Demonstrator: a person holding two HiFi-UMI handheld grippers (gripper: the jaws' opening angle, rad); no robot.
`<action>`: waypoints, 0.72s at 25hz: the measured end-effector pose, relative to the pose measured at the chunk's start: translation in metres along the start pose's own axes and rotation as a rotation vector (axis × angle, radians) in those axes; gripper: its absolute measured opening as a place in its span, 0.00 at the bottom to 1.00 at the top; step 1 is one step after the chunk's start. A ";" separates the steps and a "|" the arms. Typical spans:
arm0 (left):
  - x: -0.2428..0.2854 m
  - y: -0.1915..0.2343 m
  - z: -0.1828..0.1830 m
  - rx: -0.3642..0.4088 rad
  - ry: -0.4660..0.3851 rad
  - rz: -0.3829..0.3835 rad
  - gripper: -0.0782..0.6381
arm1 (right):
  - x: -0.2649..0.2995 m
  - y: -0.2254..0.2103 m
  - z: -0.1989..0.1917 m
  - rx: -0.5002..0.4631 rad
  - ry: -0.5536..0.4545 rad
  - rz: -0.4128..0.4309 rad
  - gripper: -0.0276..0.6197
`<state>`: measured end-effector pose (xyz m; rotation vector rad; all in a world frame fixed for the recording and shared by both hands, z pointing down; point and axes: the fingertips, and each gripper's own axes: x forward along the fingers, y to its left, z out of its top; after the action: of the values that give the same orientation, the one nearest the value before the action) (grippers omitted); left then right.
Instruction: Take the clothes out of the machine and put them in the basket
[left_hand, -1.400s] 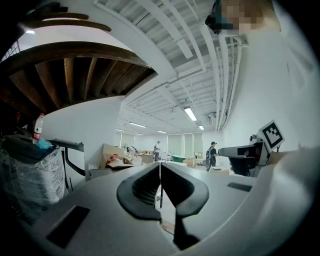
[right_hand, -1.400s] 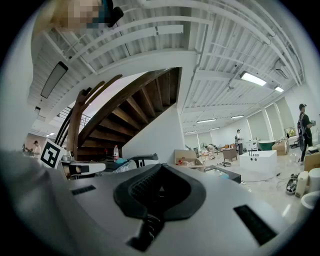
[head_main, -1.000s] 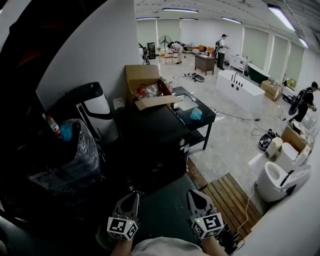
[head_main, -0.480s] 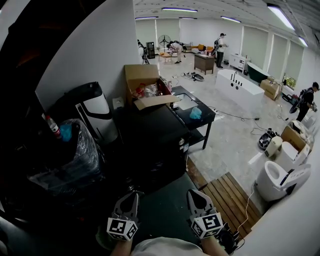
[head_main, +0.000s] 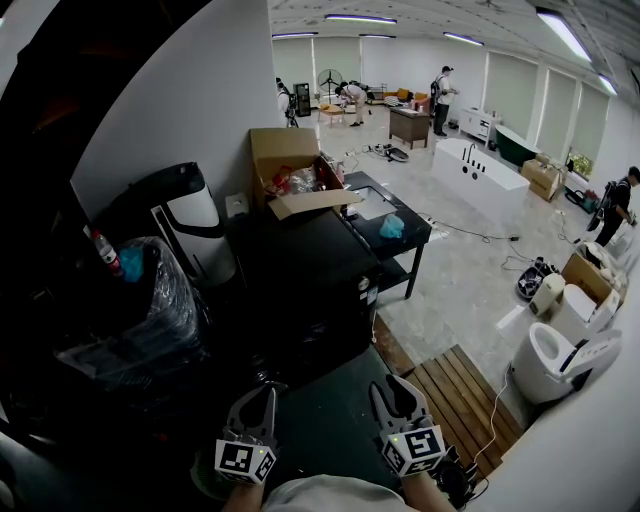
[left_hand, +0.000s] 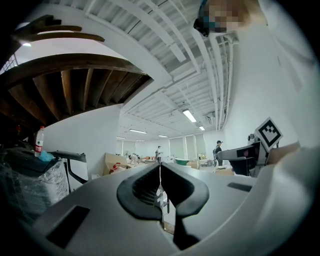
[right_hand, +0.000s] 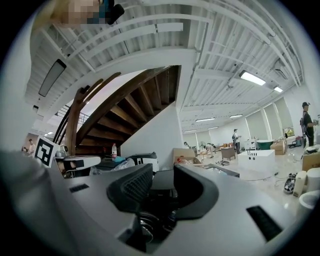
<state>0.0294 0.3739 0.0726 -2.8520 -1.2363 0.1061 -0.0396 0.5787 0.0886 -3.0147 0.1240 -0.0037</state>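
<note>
Two tools sit side by side, both nearer the camera than the cardboard box (head_main: 290, 172) on the black desk (head_main: 300, 265). The left tool (head_main: 263, 395) has its jaws pressed together on nothing. The right tool (head_main: 392, 388) has just been opening, its jaws now apart and empty. In the dark below that box, the clothes and basket cannot be made out.

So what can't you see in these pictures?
Clothes, basket: in no view.
Black box-shaped unit, head view: too dark to show a door or its inside.
Cardboard box, head view: contents too small to name.
Left of the head view: lost in shadow.
</note>
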 end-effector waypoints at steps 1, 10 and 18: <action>0.000 0.000 -0.001 -0.002 -0.002 -0.002 0.14 | 0.001 -0.001 0.000 0.002 -0.001 -0.003 0.25; 0.005 -0.003 -0.006 -0.035 0.018 -0.014 0.14 | -0.001 -0.006 0.004 0.019 -0.032 -0.018 0.57; 0.005 0.001 -0.009 -0.052 -0.001 0.016 0.14 | 0.002 -0.010 -0.005 0.023 -0.005 -0.008 0.58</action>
<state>0.0343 0.3770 0.0810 -2.9063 -1.2354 0.0762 -0.0366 0.5878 0.0945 -2.9917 0.1102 0.0010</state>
